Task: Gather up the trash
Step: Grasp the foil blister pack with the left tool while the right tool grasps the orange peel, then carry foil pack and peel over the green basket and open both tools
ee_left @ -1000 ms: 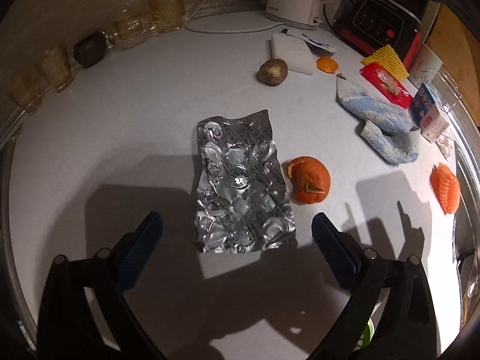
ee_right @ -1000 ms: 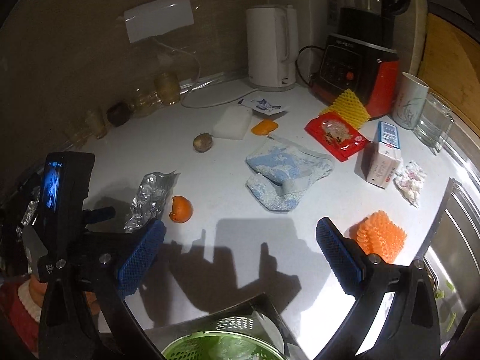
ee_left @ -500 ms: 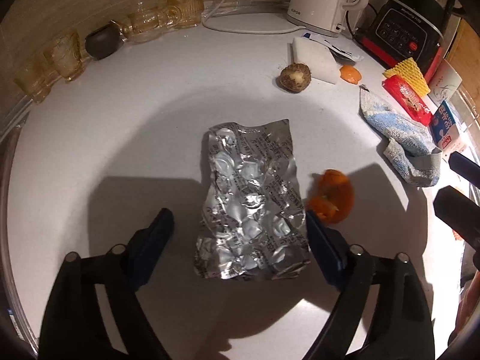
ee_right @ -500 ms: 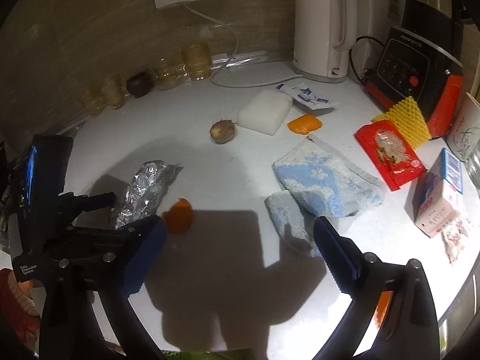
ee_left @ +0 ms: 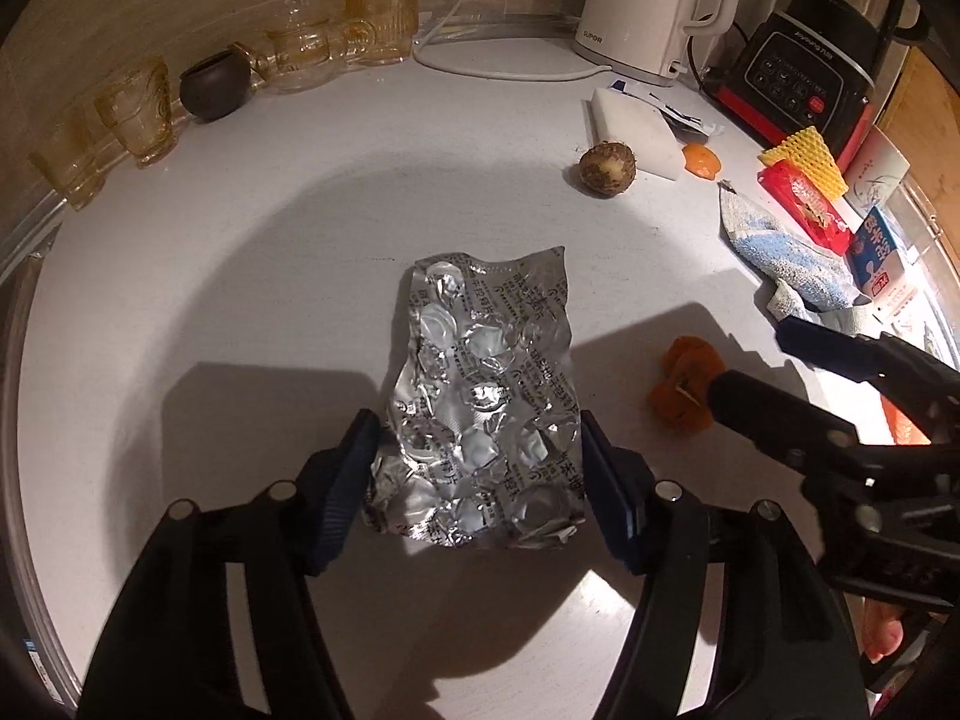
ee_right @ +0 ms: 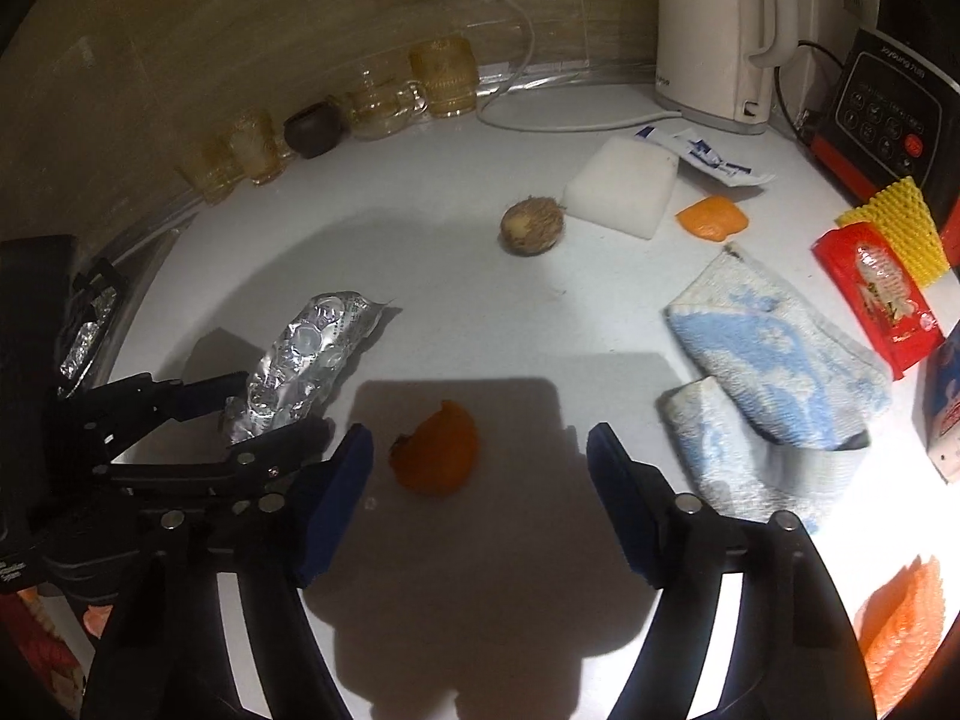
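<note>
Two grippers closing in on foil and peel

The left gripper [ee_left: 477,480] points down at the white counter [ee_left: 270,276] with its jaws just narrowed around the crumpled foil blister sheet [ee_left: 486,414]; the blue pads sit right at the sheet's two long edges, near its lower half, and whether they already press on it cannot be told. The sheet lies flat on the counter, its far end reaching toward the middle.

The right gripper [ee_right: 480,504] has also just been closing, yet its jaws stand unclenched, well apart, with the orange peel [ee_right: 438,450] lying on the counter between the fingertips, nearer the left pad and touched by neither.

Further out, a brown round fruit [ee_right: 531,225] rests beside a white sponge block [ee_right: 621,186], with a smaller orange peel scrap [ee_right: 714,217] next to it. A blue-and-white cloth [ee_right: 774,372] is bunched toward the right edge, near a red snack packet [ee_right: 879,294] and a yellow foam net [ee_right: 900,222]. Along the back edge stand a white kettle [ee_left: 645,6], amber glass cups [ee_left: 378,21] and a dark small cup [ee_left: 213,90]
</note>
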Motion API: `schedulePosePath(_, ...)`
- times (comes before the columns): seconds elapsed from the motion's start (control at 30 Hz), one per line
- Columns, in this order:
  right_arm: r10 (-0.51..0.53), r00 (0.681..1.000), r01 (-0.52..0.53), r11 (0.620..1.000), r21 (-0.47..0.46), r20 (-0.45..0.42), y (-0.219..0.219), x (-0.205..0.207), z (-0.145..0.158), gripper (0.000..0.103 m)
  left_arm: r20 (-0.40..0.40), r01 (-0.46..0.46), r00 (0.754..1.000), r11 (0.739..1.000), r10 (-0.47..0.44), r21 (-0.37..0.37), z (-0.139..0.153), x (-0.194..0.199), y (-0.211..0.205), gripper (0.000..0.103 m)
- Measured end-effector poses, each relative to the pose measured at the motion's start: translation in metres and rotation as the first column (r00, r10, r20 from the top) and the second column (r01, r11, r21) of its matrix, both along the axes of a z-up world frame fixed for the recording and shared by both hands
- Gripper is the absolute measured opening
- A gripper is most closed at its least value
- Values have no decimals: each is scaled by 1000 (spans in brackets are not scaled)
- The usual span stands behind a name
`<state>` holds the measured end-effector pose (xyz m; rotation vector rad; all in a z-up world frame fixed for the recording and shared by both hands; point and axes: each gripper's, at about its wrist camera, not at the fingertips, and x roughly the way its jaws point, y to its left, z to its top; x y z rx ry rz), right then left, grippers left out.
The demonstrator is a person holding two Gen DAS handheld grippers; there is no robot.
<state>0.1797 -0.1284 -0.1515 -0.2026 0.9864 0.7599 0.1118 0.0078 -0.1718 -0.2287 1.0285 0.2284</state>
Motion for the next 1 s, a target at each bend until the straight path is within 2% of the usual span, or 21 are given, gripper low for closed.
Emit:
schedulePosePath(0.17,-29,999,28,999,-18,-15,9,0,-8,67,16,-4,1000,1000,4,-2,7,-6,8,63)
schedulePosePath(0.37,-49,999,48,997,-53,-15,19,-4,-15,55,15,15,1000,1000,-15,20,6,-11,13,63)
schedulePosePath(0.47,-57,998,56,997,-52,-19,22,-6,-15,35,15,28,999,999,-29,20,6,-15,18,63)
schedulePosePath(0.53,-74,997,73,996,-54,-19,23,-7,-15,31,16,36,999,999,-37,25,8,-17,21,63)
schedulePosePath(0.7,-127,992,127,990,-67,4,19,-15,-9,27,23,67,997,998,-67,14,17,-22,26,63)
schedulePosePath(0.8,-171,985,173,982,-73,27,7,-25,2,27,27,117,993,993,-117,11,24,-25,18,63)
schedulePosePath(1.0,-272,957,281,955,-97,100,-38,-62,37,27,62,254,965,967,-255,33,48,-40,-17,63)
